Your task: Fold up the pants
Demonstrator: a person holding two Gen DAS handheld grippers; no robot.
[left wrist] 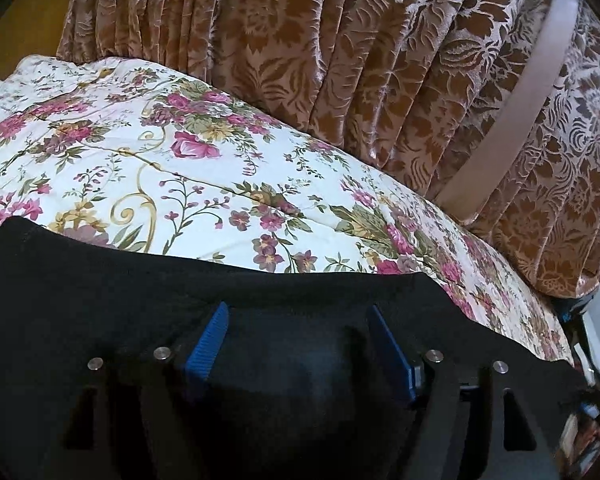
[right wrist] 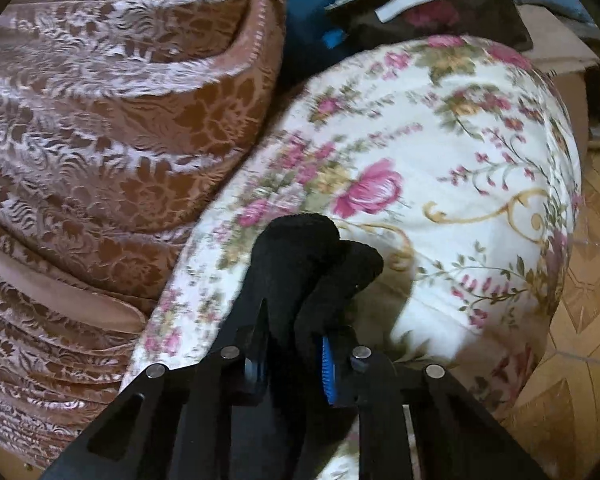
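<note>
The black pants (left wrist: 100, 280) lie flat on a white floral bedspread (left wrist: 160, 160), filling the lower part of the left wrist view. My left gripper (left wrist: 298, 312) is open just above the pants; its blue pads (left wrist: 208, 340) stand wide apart with black cloth showing between them. In the right wrist view my right gripper (right wrist: 296, 320) is shut on a bunched edge of the black pants (right wrist: 312, 252), which sticks up beyond the fingertips above the bedspread (right wrist: 440, 160).
A brown floral velvet curtain (left wrist: 340, 60) hangs behind the bed, with a pale band (left wrist: 508, 120) across it. It also shows in the right wrist view (right wrist: 100, 120). Dark clutter (right wrist: 420, 4) lies past the bed's far end. Tiled floor (right wrist: 580, 300) is at the right.
</note>
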